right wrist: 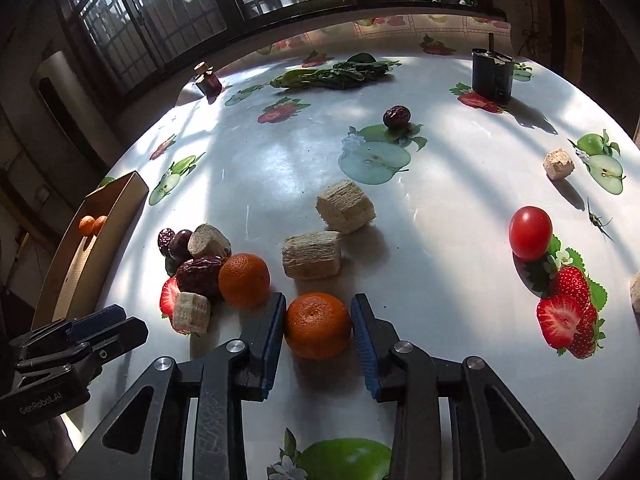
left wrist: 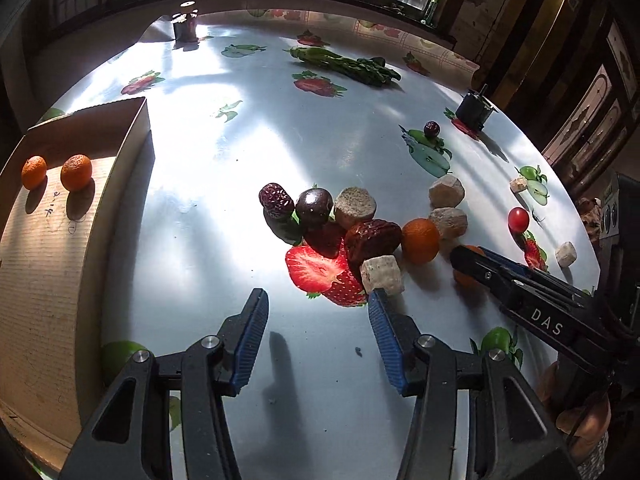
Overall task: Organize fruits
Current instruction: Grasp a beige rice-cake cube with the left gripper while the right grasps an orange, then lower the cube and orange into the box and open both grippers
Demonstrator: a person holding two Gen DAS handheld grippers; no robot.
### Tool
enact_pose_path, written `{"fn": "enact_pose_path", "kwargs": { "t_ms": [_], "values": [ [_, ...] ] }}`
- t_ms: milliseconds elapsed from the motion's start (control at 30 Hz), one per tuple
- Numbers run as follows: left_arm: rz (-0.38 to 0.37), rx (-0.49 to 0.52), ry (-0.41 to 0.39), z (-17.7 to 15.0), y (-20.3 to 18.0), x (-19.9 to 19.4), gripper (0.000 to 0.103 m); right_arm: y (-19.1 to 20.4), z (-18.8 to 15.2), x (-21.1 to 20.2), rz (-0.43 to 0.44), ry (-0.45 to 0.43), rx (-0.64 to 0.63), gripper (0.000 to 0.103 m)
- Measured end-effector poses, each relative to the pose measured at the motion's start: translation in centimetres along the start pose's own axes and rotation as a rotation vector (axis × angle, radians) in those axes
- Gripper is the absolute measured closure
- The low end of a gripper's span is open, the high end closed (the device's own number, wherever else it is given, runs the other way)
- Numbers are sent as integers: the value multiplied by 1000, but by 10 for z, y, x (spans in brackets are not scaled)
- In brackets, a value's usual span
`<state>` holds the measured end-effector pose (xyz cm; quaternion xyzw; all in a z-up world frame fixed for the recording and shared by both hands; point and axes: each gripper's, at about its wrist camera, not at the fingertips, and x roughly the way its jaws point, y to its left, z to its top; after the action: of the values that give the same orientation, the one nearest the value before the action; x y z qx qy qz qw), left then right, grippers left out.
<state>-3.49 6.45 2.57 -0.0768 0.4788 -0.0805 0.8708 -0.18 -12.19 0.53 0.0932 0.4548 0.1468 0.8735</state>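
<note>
Now the right gripper (right wrist: 318, 312) is closed on a mandarin (right wrist: 317, 326) on the table (right wrist: 460, 208), blue pads touching both its sides. Left gripper (left wrist: 318, 302) hangs partly open and empty over the printed cloth, just short of the fruit pile (left wrist: 332, 232). Two more mandarins (left wrist: 76, 172) sit in the cardboard box (left wrist: 60, 264) at left; a tomato (right wrist: 530, 233) lies well apart to the right.

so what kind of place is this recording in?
Likely a home dining or kitchen area, though I can't be sure. A table under a glossy fruit-print tablecloth stands by barred windows, with leafy greens and a small jar at its far edge.
</note>
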Motion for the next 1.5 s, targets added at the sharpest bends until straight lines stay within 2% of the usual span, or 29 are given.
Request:
{"fn": "enact_pose_path", "kwargs": {
  "t_ms": [167,267,467,533,800,933,967,1000,1067,1167,1333,1500],
  "values": [
    [-18,40,-3,8,-18,18,51,-4,-1,-2,16,-7,14,67],
    [-71,13,11,11,-16,27,52,-4,-2,-2,25,-3,16,67],
    [-109,8,2,10,-15,29,65,-2,-2,-2,22,-3,6,67],
    [-118,1,2,10,-15,30,66,1,-3,-1,6,-6,-12,67],
    [-104,20,-23,13,-21,34,65,-1,-6,-7,-74,-34,-20,68],
    [-59,64,-36,10,-29,35,66,-13,-5,-8,-40,-27,38,68],
    [-43,75,-39,8,-31,34,75,-13,-5,-8,-40,-27,40,68],
    [-34,82,-38,6,-31,34,78,-12,-5,-8,-42,-28,35,68],
    [-52,65,-41,3,-29,31,79,-10,-5,-7,-52,-30,22,68],
    [-60,31,-59,-3,-21,18,79,-10,-6,-8,-57,-36,14,68],
    [-84,-20,-115,-13,2,-24,78,-9,-8,-9,-68,-52,14,69],
    [-77,-67,-174,-19,49,-81,78,0,-13,-15,-114,-62,-19,69]
  ]
}}
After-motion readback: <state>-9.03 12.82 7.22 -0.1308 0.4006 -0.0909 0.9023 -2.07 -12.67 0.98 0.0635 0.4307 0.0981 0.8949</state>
